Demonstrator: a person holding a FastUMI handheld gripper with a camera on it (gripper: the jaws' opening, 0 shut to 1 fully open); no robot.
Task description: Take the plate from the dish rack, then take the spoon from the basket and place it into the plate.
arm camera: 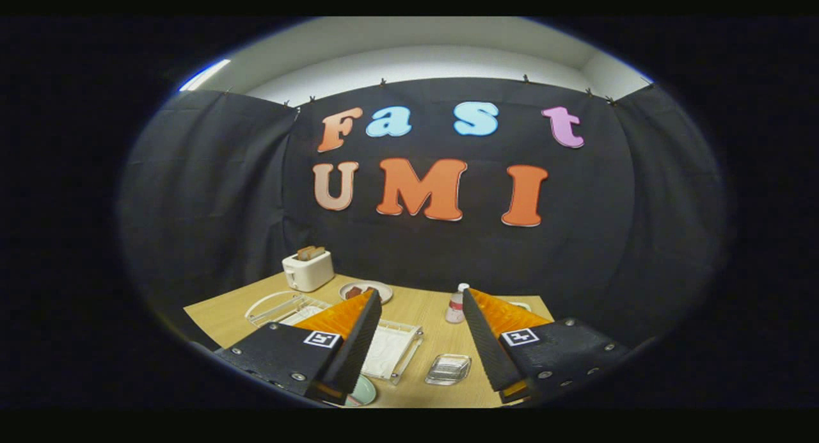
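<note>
Item: plate point(363, 392), pale green, a rim sliver showing just below the tip-side edge of the left finger, at the near end of the dish rack point(391, 352); most of it is hidden behind that finger. Judged stiff, glazed and slick, moderately light, breakable if knocked; best taken by the rim, one finger on each face. Relative to the claw: close under and slightly left of the gap, not between the fingers. Dish rack: clear, white-lined, lying between and beneath the fingers, nearer the left one. Claw point(419, 296): fingers spread wide, holding nothing, poised above the wooden table point(432, 315). Spoon: cannot be made out. Basket point(281, 307): a white wire frame beyond the left finger, contents unclear. Other stock: small clear dish point(448, 369) in the gap near the right finger; second plate point(366, 290) with dark food beyond the left fingertip; toaster point(308, 269) farther beyond it; small bottle point(456, 305) just at the right fingertip.
</note>
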